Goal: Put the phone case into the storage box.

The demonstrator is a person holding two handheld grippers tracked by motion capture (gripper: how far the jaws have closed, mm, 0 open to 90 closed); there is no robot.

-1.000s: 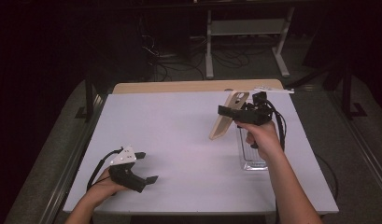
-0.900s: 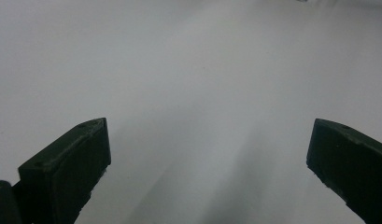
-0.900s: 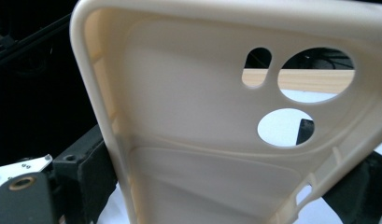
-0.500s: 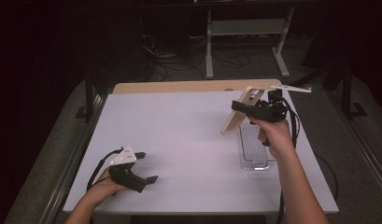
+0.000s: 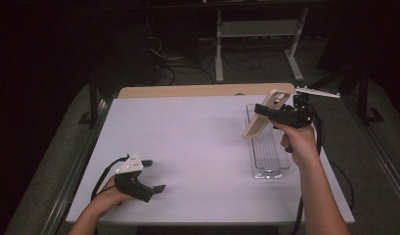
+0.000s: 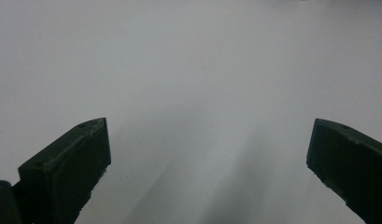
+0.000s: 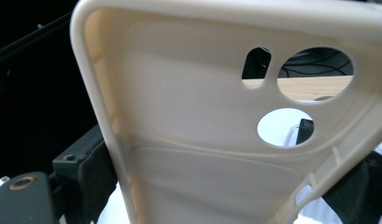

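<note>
The right gripper (image 5: 266,111) is clamped on a beige phone case (image 5: 260,117), held tilted above the clear tray (image 5: 268,161)'s far end; the left gripper (image 5: 151,175), jaws apart, rests on the tabletop (image 5: 197,142) well away.

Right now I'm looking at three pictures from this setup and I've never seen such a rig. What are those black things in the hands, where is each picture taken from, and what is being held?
No robot here: a person at a table holds a hand-worked claw in each hand. The high view looks down from above the person's side. The other two views come from cameras riding on the claws, looking along their black jaws.

The left claw rests low near the table's near left edge; in its own view its jaws stand wide apart with nothing between them.

The right claw is raised above a clear plastic tray on the right side of the table. It grips a beige phone case, tilted; the right gripper view shows the case's inside and its camera holes close up.
</note>
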